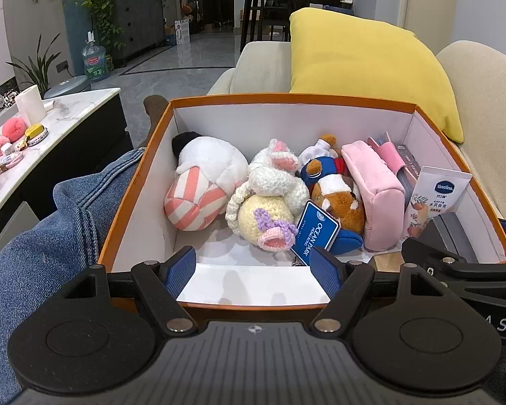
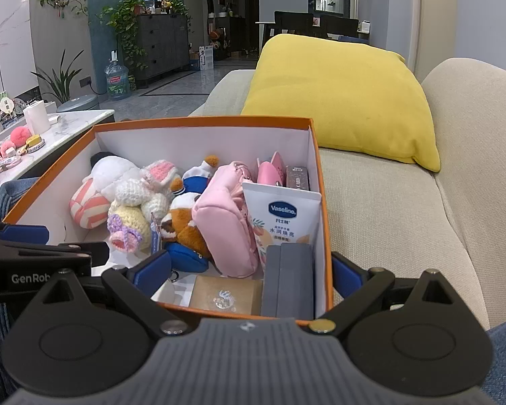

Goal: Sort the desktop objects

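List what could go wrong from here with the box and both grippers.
1. The orange box appears to rest partly on a denim-clad leg at the sofa's edge; a nudge could tip it.
2. The right gripper straddles the box's near right corner, one finger inside, one outside; closing may crush the cardboard wall.
3. The Vaseline tube stands leaning against the wall; the open left gripper reaching in could topple it.

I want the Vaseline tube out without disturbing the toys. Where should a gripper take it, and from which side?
Probably from above, closing across the flat crimped top edge of the Vaseline tube. It stands upright against the box wall, wedged between the pink pouch and grey case, so only its top is free.
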